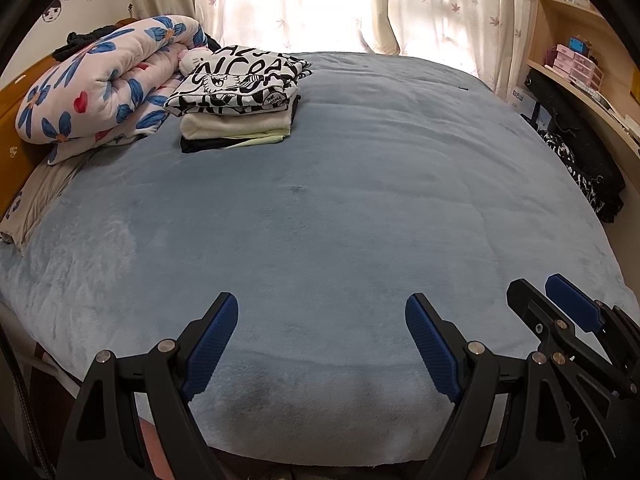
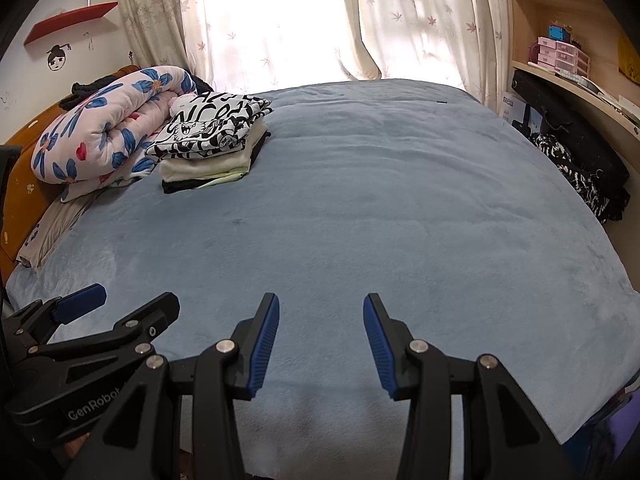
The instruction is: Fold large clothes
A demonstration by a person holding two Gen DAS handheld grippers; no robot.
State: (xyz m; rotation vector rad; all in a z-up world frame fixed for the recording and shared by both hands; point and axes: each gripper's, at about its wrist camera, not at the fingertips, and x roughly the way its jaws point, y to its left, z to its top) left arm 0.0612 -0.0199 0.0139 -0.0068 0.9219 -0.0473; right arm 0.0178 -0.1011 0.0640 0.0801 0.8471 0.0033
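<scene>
Left wrist view: the left gripper (image 1: 322, 308) hangs over the near edge of the bed (image 1: 360, 200), which is covered by a blue blanket. Its fingers (image 1: 210, 344) stand wide apart and hold nothing; only blanket shows between them. The right gripper (image 1: 548, 292) appears at the lower right, just beside the left one. A stack of folded clothes (image 1: 240, 104) lies at the far left of the bed, topped by a black-and-white printed garment. The stack touches a rolled floral quilt (image 1: 108, 84) on its left. Curtains (image 1: 360, 4) hang behind the bed; shelves (image 1: 580, 52) stand at the right.

Right wrist view: the right gripper (image 2: 320, 308) also hangs over the near edge of the bed (image 2: 380, 200). Its fingers (image 2: 264, 344) are partly open, narrower than the left pair, and empty. The left gripper (image 2: 124, 300) shows at the lower left. The stack (image 2: 212, 144) sits far left, against the quilt (image 2: 108, 120). No unfolded garment lies on the blanket.
</scene>
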